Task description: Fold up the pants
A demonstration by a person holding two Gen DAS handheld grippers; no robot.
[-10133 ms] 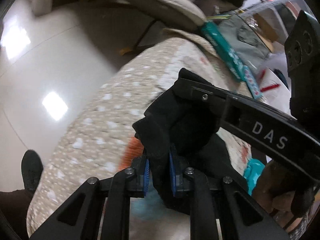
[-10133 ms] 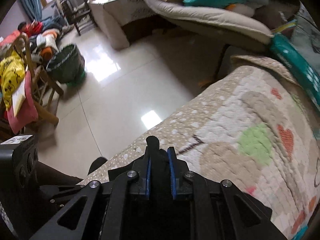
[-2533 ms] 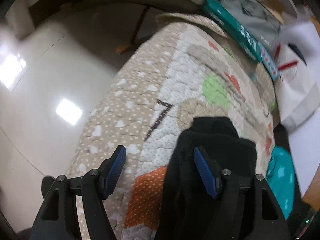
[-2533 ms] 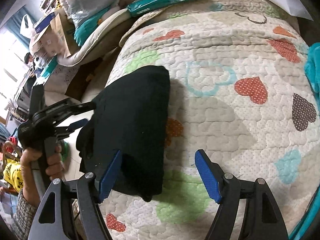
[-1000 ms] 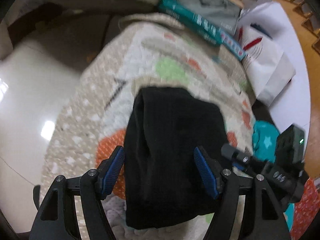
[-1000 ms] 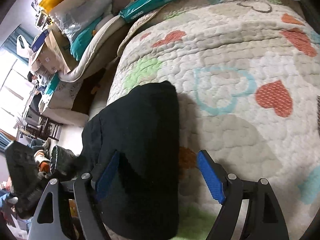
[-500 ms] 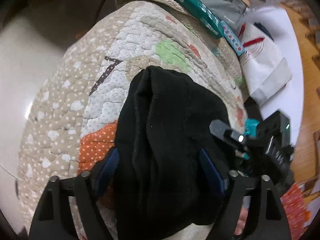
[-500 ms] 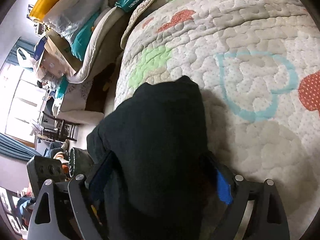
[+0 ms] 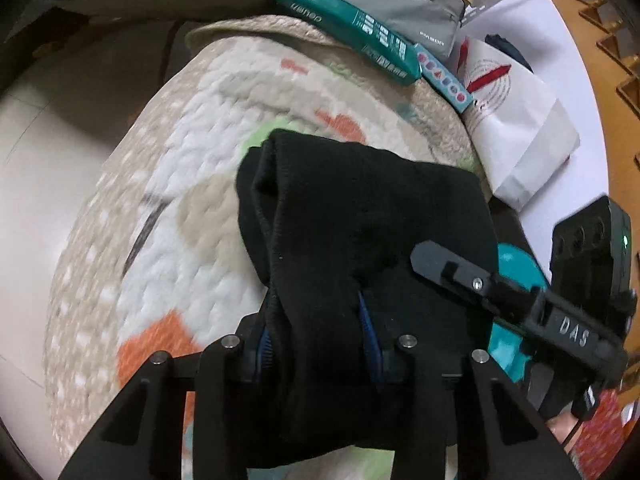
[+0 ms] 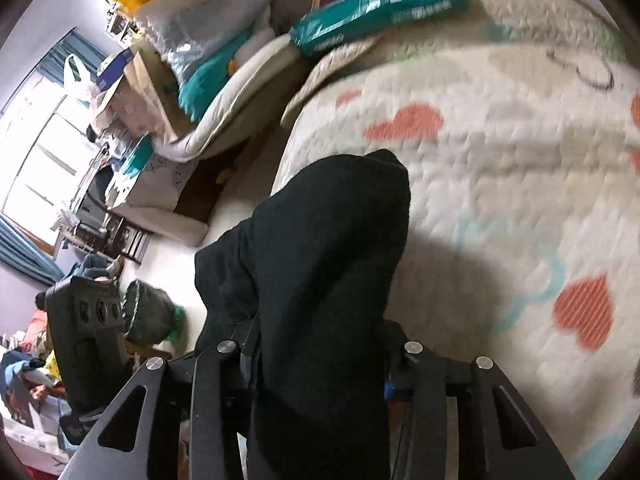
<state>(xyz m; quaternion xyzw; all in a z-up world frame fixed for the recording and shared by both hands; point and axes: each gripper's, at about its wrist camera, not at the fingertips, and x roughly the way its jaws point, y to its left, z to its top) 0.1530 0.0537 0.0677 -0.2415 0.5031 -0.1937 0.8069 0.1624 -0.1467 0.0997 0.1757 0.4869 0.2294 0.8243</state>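
Left claw (image 9: 320, 344): we see the blue pads drawn in close, clamped on a thick fold of the black pants (image 9: 360, 232). The cloth bulges over and between the pads and hides most of them. In the left wrist view the right claw (image 9: 432, 256) reaches in from the right, its black finger lying against the same bundle.

Right claw (image 10: 320, 360): we see its fingers closed in on the near end of the pants (image 10: 324, 264), cloth filling the gap and covering the pads; only a sliver of blue shows at the right. The left gripper's black body shows at the left edge of this view.

Pants: folded into a compact dark bundle, gripped at the near end by both claws, far end over the quilted bed cover (image 9: 192, 168). We cannot tell whether that end rests on the quilt or hangs just above it.

Beyond: a teal package (image 9: 352, 28) lies at the far edge of the bed, a grey bag (image 9: 400, 12) behind it, a white paper bag (image 9: 516, 128) to the right. The pale floor (image 9: 48, 152) lies to the left.
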